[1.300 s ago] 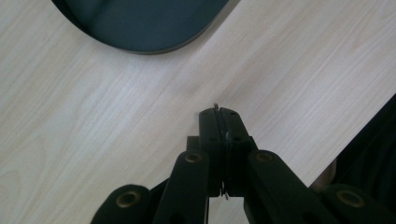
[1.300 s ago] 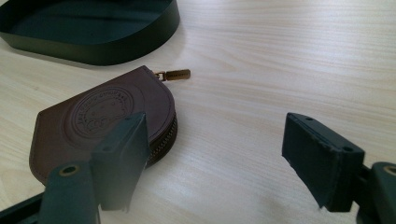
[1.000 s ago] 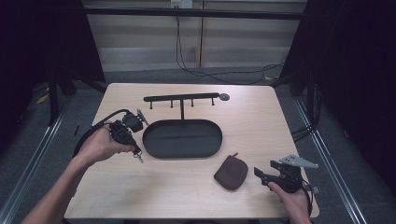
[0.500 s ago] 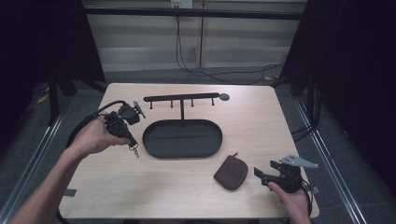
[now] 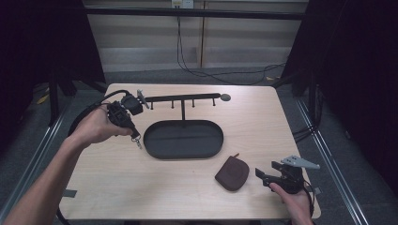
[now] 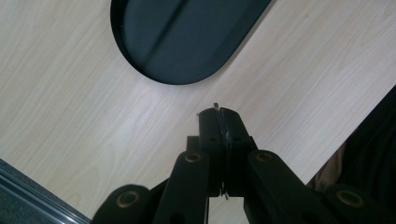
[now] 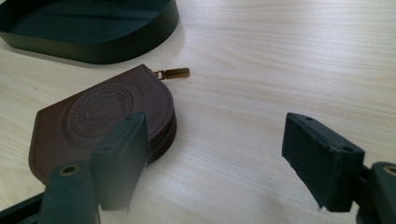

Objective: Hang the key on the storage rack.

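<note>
My left gripper (image 5: 132, 132) hangs above the table left of the black oval tray (image 5: 183, 140), jaws pointing down. It is shut on a key ring (image 5: 137, 141) that dangles beneath it. In the left gripper view the pads (image 6: 210, 126) press together on a thin metal ring (image 6: 216, 107) over bare wood, near the tray (image 6: 187, 37). My right gripper (image 5: 261, 175) rests at the front right, open, pointing at a brown zip pouch (image 5: 232, 173). In the right gripper view the pouch (image 7: 98, 116) lies just ahead of the left jaw, with nothing between the jaws of my right gripper (image 7: 215, 154).
A black rack with several hooks (image 5: 183, 98) stands behind the tray, its post rising from the tray's back edge. The tray's wall (image 7: 116, 49) lies beyond the pouch. The pouch's zip pull (image 7: 173, 73) points toward the tray. The table's right edge is close to my right hand.
My left hand has lifted the key ring and carried it farther back, toward the left end of the rack. The right gripper and the pouch have stayed in place.
</note>
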Demonstrator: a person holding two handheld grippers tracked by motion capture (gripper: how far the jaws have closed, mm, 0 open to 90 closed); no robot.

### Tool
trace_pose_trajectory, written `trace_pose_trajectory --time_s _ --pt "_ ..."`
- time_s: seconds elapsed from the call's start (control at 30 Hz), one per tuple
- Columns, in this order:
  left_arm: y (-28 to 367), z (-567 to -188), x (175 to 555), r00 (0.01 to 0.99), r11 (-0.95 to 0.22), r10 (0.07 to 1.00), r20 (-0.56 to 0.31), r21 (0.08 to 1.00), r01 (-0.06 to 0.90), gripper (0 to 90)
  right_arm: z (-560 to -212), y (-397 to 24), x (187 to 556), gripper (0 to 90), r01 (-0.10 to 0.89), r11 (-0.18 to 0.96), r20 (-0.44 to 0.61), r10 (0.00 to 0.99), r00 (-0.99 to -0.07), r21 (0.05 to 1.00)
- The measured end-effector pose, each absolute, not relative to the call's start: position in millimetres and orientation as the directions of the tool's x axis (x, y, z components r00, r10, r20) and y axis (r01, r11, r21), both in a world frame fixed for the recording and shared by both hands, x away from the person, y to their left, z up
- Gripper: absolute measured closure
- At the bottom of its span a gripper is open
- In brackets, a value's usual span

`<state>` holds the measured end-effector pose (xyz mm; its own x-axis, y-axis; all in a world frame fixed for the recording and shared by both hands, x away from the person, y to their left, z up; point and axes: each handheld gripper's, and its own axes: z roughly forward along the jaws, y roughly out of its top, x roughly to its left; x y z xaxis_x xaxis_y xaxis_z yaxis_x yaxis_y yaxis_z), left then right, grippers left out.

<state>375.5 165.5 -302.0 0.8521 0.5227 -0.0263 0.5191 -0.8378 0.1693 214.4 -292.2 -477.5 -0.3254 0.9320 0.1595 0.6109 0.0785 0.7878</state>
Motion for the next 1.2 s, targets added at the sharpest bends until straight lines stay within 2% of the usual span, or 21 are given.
trace_pose_trajectory --time_s 0.1,0.33,1.17,1.2 --pt "163 -297 377 0.862 -0.849 0.506 -0.016 0.166 0.502 89.4 -478 -292 215 23.1 0.609 0.089 0.151 0.931 -0.331 0.788" --pt "164 -287 385 0.846 -0.827 0.534 -0.006 0.204 0.524 89.0 -478 -292 215 23.1 0.613 0.091 0.153 0.930 -0.334 0.785" --pt "148 -276 427 0.849 -0.836 0.528 -0.012 0.166 0.522 89.5 -478 -292 215 23.1 0.613 0.092 0.159 0.926 -0.342 0.785" --pt "145 -275 429 0.849 -0.839 0.529 0.010 0.160 0.521 89.5 -478 -292 215 23.1 0.614 0.093 0.159 0.925 -0.344 0.784"
